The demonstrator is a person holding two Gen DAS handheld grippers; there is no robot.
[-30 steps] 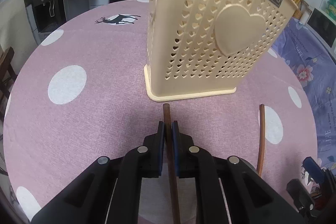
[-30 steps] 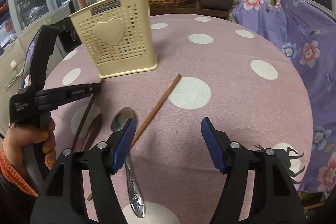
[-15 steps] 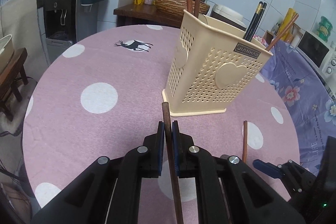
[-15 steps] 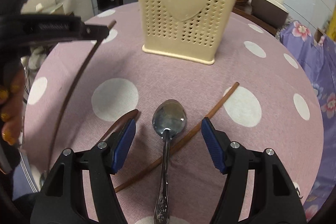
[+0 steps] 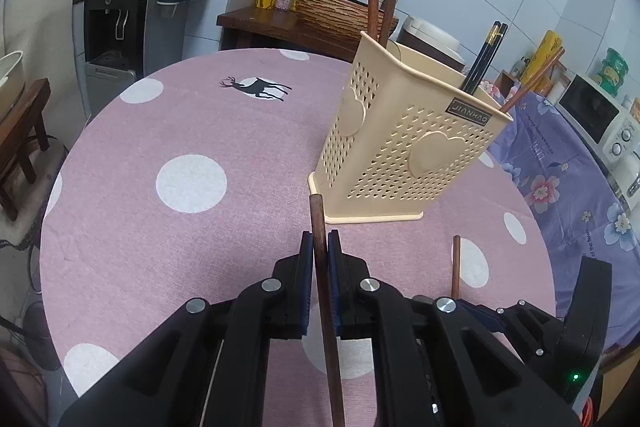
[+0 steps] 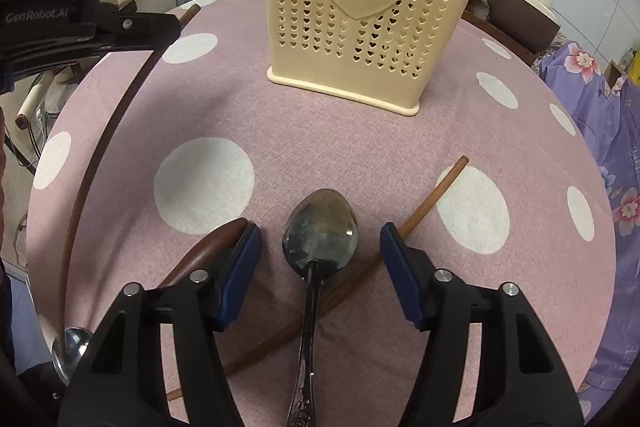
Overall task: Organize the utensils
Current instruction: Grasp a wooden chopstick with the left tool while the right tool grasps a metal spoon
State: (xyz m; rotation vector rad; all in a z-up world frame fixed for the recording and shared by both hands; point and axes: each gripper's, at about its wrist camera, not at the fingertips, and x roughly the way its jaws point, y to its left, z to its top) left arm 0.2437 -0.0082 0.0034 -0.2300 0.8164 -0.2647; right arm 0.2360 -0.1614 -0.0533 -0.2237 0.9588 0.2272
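Left gripper point(image 5: 320, 251), closed on a wooden chopstick point(image 5: 325, 291) whose tip projects just beyond the fingertips, faces the cream utensil holder point(image 5: 400, 155) standing ahead and to their right. Right gripper point(image 6: 320, 259), fingers wide apart and holding nothing, straddles the bowl of a metal spoon point(image 6: 320, 227) lying on the pink dotted tablecloth point(image 6: 320, 131); a second chopstick point(image 6: 424, 205) lies slantwise under the right finger and a wooden spoon point(image 6: 212, 243) beside the left finger. The chopstick in hand should probably be raised above the holder's rim and tipped upright before release. Compared with one second ago, the left gripper is higher and farther from the holder, and the right gripper now centres on the spoon.
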